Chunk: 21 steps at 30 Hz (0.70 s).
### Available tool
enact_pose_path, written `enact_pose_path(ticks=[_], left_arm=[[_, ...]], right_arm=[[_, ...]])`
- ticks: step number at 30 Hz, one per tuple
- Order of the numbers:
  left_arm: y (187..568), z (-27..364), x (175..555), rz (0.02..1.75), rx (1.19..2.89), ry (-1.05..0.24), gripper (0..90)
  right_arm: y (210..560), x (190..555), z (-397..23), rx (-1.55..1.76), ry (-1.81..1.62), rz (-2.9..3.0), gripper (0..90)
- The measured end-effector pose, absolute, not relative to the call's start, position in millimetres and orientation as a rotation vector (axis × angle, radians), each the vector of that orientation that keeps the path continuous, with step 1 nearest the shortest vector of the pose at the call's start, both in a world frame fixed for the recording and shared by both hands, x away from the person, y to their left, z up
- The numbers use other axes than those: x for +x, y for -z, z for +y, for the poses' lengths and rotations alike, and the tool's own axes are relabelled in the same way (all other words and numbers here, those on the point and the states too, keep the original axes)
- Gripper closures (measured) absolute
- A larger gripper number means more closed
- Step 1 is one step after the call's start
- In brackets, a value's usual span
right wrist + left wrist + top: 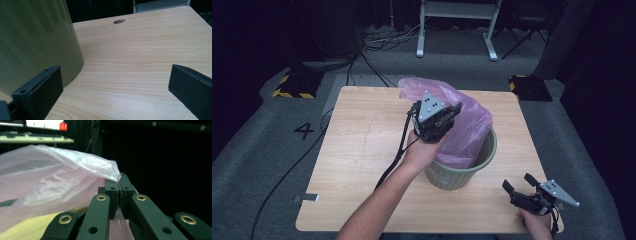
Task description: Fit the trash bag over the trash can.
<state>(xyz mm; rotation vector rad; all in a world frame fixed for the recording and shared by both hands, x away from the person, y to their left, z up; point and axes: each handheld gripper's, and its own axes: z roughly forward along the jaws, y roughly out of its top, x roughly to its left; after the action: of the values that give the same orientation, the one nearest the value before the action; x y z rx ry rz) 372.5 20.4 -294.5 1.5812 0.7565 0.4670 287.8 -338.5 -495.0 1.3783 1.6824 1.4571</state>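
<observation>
From the high view you get the whole layout: a green bin (462,167) sits on the wooden table (362,150), toward the right of the middle, with a pink bag (462,120) stuffed in it and billowing up over the far rim. The left gripper (447,112) is up above the bin's near-left edge, right against the bag, but from up here its body and grey plate hide the tips, so the grip itself isn't visible.

The left gripper view sorts that out. Its jaws are pressed together with a thin fold of the bag (55,180) pinched between them, and the film spreads out to the left in a big crinkly sheet.

The right gripper (518,184) sits low at the table's near-right corner, well apart from the bag, jaws spread with nothing in them. Its own view shows what the high view can't: the bin wall (37,42) is just beside one jaw, not touching as far as I can tell, and there's bare wood grain between the two.
</observation>
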Motion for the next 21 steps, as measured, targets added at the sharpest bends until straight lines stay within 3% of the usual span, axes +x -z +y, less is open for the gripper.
enact_pose_path(ticks=[12, 21], left_arm=[[326, 22, 347, 0.742, 1.839, -0.342, 86.7], [336, 31, 341, 0.758, 1.849, -0.348, 78.3]], right_arm=[[495, 287, -336, 1.375, -1.453, 1.687, 0.0], [490, 287, -330, 1.361, -1.477, 1.714, 0.0]])
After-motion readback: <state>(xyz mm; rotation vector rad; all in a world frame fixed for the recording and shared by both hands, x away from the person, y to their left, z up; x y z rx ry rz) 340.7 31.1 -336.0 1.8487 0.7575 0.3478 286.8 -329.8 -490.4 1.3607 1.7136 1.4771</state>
